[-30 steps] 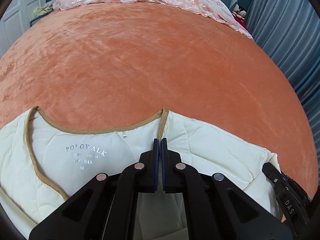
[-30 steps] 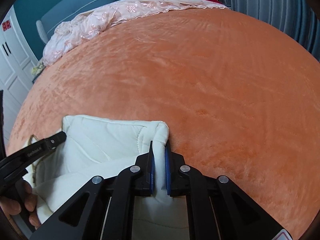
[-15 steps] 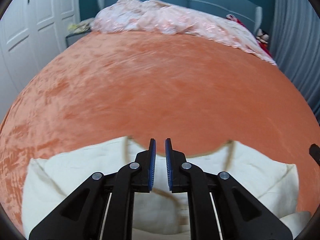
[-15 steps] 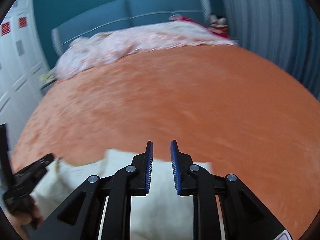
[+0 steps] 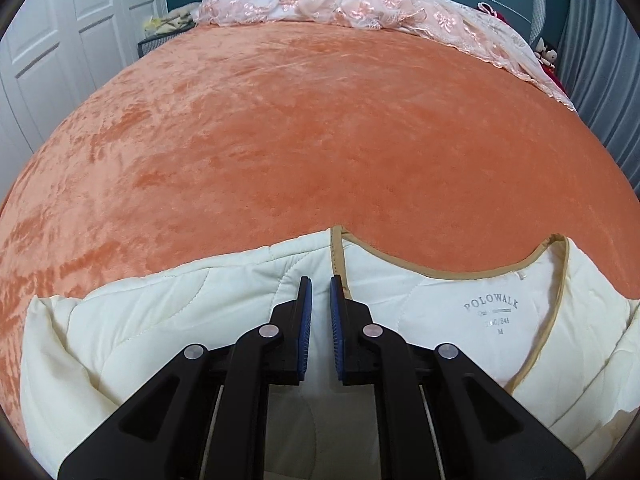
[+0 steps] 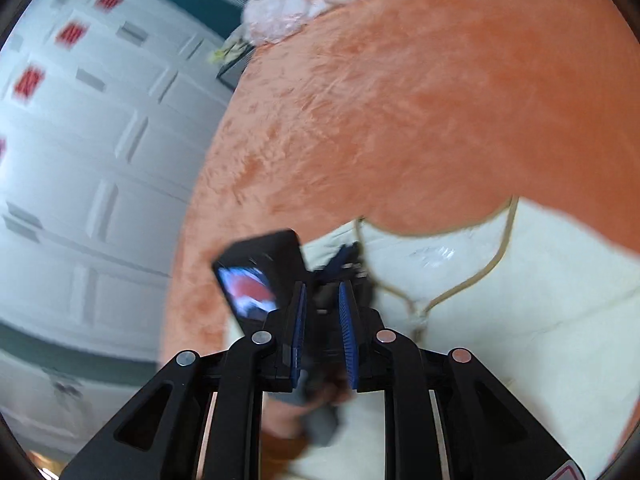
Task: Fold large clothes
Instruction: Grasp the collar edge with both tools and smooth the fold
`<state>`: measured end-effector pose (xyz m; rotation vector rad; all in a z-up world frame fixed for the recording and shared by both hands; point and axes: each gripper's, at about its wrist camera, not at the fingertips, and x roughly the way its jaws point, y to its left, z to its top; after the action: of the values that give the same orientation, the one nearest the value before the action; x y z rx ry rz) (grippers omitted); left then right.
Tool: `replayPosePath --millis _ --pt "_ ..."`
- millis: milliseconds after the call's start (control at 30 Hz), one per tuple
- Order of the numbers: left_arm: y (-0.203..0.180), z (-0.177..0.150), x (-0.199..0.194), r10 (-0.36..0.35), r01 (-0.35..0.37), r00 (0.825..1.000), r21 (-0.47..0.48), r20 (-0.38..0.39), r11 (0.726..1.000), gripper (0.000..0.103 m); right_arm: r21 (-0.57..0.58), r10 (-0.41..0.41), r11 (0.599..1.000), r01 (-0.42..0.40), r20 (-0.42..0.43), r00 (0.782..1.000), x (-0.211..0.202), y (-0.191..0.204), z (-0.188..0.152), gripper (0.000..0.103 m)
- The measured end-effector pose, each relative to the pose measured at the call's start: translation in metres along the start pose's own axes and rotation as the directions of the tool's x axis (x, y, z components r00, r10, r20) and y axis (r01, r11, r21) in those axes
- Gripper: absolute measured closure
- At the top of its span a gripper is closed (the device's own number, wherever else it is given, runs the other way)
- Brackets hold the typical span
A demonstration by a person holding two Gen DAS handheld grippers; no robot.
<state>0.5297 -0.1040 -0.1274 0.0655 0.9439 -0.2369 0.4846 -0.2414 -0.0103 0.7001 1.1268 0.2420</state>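
Both claws, left (image 5: 319,300) and right (image 6: 322,308), slightly spread, pinch nothing; jacket (image 5: 168,320) cut off at 6 o'clock.

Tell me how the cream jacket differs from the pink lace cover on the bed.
The cream jacket is plain quilted cloth with tan trim at the neck; the pink lace cover is sheer with flower patterns. The jacket lies flat at the near edge below the left gripper; the cover is bunched at the far end. Both rest on the orange bedspread.
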Motion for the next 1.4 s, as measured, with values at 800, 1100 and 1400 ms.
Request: replayPosePath --millis 800,1100,1400 --pt "-0.015 0.003 0.01 -0.063 0.063 0.998 0.07 0.006 0.996 0.097 -0.144 -0.407 0.885 0.444 0.224 0.885 0.098 -0.081 -0.021 0.103" --pt "-0.023 -0.006 0.014 0.017 -0.02 0.999 0.101 0.035 0.995 0.102 -0.194 -0.483 0.815 0.546 0.292 0.825 0.113 -0.077 -0.029 0.103" --pt "-0.022 -0.01 0.016 0.038 -0.046 0.996 0.102 0.084 0.994 0.102 -0.18 -0.488 0.8 0.572 0.358 0.796 0.115 -0.076 -0.035 0.103"
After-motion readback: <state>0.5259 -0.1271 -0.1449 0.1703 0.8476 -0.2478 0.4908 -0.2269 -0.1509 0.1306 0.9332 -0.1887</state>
